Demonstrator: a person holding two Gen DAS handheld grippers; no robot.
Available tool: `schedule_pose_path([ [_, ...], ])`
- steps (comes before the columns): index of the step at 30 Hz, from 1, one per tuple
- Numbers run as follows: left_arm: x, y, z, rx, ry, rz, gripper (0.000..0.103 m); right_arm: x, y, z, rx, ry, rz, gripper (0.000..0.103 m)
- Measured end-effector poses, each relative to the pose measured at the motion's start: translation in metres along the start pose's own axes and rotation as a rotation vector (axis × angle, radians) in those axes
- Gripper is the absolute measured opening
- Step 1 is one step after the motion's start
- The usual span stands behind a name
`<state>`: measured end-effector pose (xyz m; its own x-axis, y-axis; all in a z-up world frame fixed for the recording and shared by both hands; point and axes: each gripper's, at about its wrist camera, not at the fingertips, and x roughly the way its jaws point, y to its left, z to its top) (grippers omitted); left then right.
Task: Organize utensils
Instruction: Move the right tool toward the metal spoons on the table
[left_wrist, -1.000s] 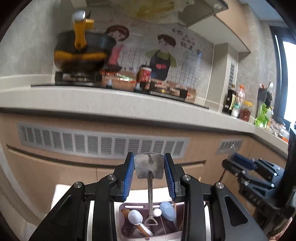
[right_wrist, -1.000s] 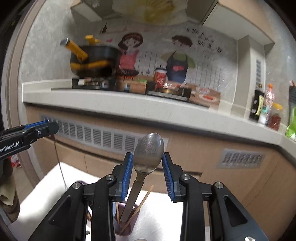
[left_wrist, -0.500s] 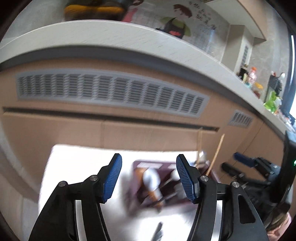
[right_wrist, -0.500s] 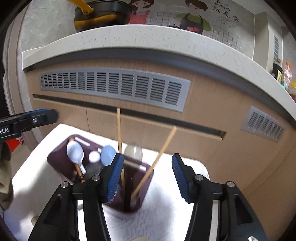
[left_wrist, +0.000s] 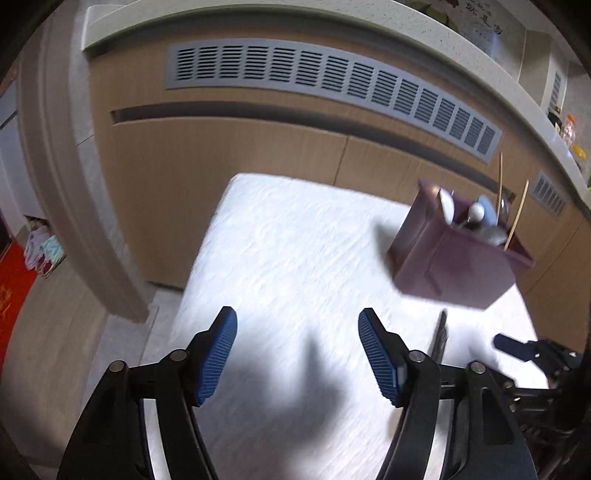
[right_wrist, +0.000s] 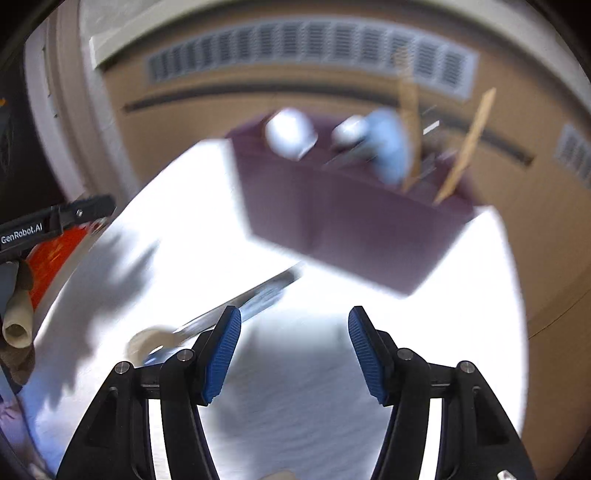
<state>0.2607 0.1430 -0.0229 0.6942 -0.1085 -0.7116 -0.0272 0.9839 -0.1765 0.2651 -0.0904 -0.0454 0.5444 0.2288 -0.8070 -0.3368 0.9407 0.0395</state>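
A dark purple utensil holder (left_wrist: 458, 258) stands on the white cloth (left_wrist: 295, 258), at the right in the left wrist view. It holds spoons, a spatula and two chopsticks (left_wrist: 516, 218). It also shows, blurred, in the right wrist view (right_wrist: 343, 225). A metal utensil (right_wrist: 236, 306) lies flat on the cloth in front of the holder, just left of my right gripper (right_wrist: 293, 350); it shows edge-on in the left wrist view (left_wrist: 439, 336). My right gripper is open and empty. My left gripper (left_wrist: 297, 354) is open and empty over bare cloth, left of the holder.
Wooden cabinet fronts (left_wrist: 258, 155) with a grey vent grille (left_wrist: 332, 85) stand behind the table under a pale counter edge. A white door frame (left_wrist: 74, 184) and red mat (left_wrist: 11, 288) are at the left. The other gripper's tip (left_wrist: 517, 347) shows at right.
Both grippers let go of their utensils into the holder, opened wide, then dropped and tilted down toward the cloth. The left one swung left of the holder.
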Motion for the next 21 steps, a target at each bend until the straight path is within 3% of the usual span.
schedule_pose_path([
  [4,-0.010,0.015,-0.018,-0.020,0.016,-0.001,0.074,0.015,0.027,-0.004,0.033,0.043,0.033,0.057],
  [12,-0.010,0.030,-0.034,-0.075,0.039,-0.016,0.077,0.008,0.057,-0.028,-0.101,0.054,0.002,0.057],
  [14,-0.009,0.027,-0.036,-0.072,0.047,-0.030,0.077,0.008,0.058,-0.034,-0.132,0.064,-0.032,0.052],
  [16,-0.010,0.021,-0.037,-0.059,0.050,-0.037,0.077,0.006,0.052,-0.037,-0.150,0.084,-0.055,0.036],
  [21,-0.007,-0.002,-0.043,0.002,0.082,-0.086,0.077,-0.010,0.022,-0.048,-0.187,0.078,-0.180,0.033],
])
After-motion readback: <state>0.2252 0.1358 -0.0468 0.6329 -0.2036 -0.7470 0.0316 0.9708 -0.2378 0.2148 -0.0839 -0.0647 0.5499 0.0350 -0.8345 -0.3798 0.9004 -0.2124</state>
